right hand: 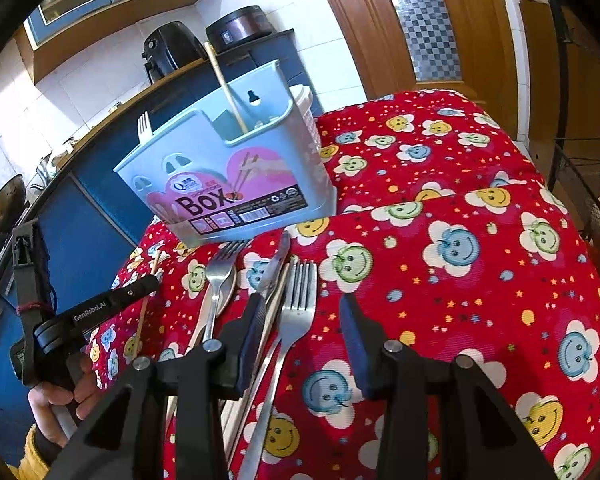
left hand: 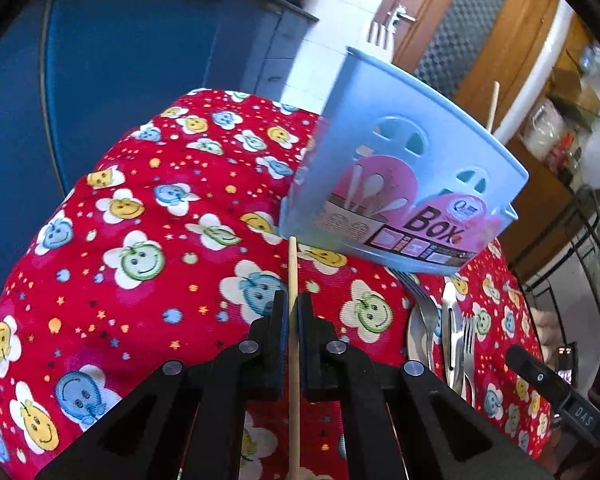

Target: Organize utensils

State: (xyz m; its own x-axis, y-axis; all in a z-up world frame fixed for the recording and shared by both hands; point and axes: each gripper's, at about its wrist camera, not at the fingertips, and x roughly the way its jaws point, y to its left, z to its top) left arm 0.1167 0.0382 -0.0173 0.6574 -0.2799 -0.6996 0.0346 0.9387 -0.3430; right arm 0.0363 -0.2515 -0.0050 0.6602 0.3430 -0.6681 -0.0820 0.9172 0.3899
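Observation:
My left gripper (left hand: 293, 312) is shut on a thin wooden chopstick (left hand: 292, 264), which stands between the pads just in front of the blue utensil box (left hand: 400, 184). From the right wrist view, the left gripper (right hand: 148, 286) holds that chopstick (right hand: 142, 320) to the left of the box (right hand: 228, 168). A second chopstick (right hand: 228, 88) and a fork (right hand: 143, 124) stand inside the box. My right gripper (right hand: 302, 312) is open above a fork (right hand: 298, 304) lying on the red cloth. Beside it lie a knife (right hand: 276, 264), another fork (right hand: 224, 256) over a spoon (right hand: 220, 288), and a wooden stick partly hidden under them.
The red smiley-patterned cloth (right hand: 480, 240) covers the table. Blue cabinets (left hand: 120, 80) stand past its left edge, with a wooden door (right hand: 400, 20) behind. A black wire rack (right hand: 588, 184) stands at the right edge. A hand (right hand: 60, 400) grips the left tool's handle.

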